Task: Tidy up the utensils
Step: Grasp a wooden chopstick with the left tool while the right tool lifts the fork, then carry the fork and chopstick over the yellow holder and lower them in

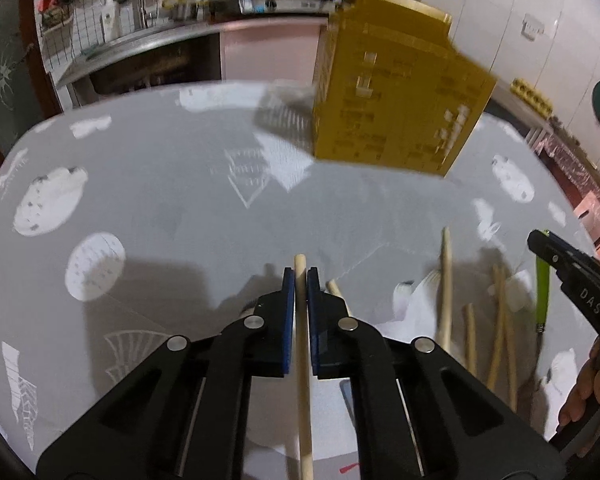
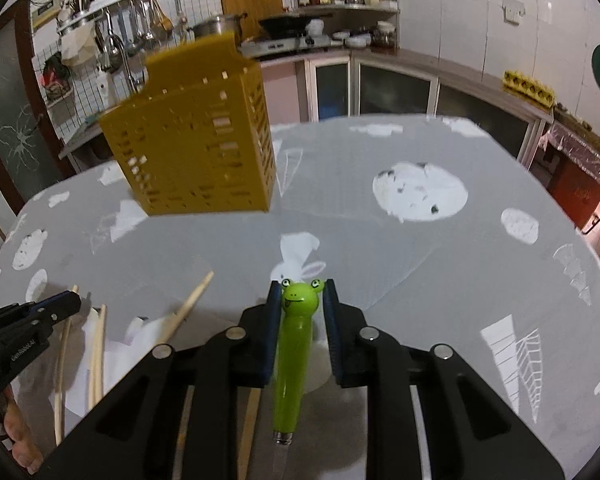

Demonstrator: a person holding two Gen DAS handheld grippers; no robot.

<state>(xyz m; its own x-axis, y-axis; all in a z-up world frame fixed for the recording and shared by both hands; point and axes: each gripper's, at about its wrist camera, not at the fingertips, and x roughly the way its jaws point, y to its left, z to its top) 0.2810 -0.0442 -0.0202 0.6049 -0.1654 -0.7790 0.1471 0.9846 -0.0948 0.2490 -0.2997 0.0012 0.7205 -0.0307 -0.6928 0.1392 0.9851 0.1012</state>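
With both tongs loaded, the step in hand is the carry from the pile to the holder. The left gripper (image 1: 301, 276) is clamped almost fully closed on 1 wooden chopstick (image 1: 303, 364), which runs lengthwise between the blue pads with its blunt end just past the tips. The right gripper (image 2: 300, 292) is partly closed on the green frog-headed utensil (image 2: 294, 360); its pads press the handle just below the frog face, and the metal neck points back toward the camera, so the working end is hidden. The yellow slotted holder (image 2: 196, 140) stands upright on the grey patterned tablecloth (image 2: 420, 288), well apart from both grippers and farther across the table. Several loose chopsticks (image 1: 500, 320) lie on the cloth between the 2 grippers. The next move appears to call for bringing each item above the holder's open top, tilting it toward upright, and releasing only once its lower end is inside the rim. Which compartment suits each item cannot be told.
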